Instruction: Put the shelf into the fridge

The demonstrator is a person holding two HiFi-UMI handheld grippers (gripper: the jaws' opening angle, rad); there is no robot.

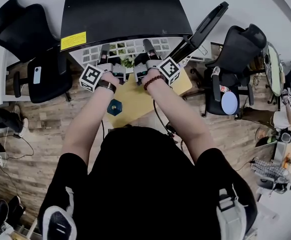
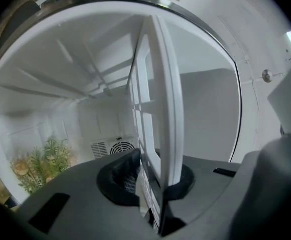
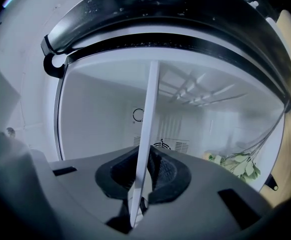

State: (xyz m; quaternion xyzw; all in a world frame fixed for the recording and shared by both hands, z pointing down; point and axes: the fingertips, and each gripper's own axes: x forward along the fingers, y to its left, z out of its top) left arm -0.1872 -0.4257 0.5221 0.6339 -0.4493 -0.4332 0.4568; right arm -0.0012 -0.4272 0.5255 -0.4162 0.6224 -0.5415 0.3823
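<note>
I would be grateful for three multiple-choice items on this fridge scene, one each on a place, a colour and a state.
1. Where is the green plant?
A. on an office chair
B. inside the fridge
C. on the floor

2. What colour is the shelf?
A. black
B. yellow
C. white

3. How do the left tongs and the right tongs stand?
A. both shut on the shelf
B. both open and empty
C. only the left tongs hold the shelf

Answers:
1 B: both gripper views show the leaves against the fridge's white inner walls.
2 C: its bars and frame are white in every view.
3 A: in each gripper view the pads close on the shelf's edge.
</note>
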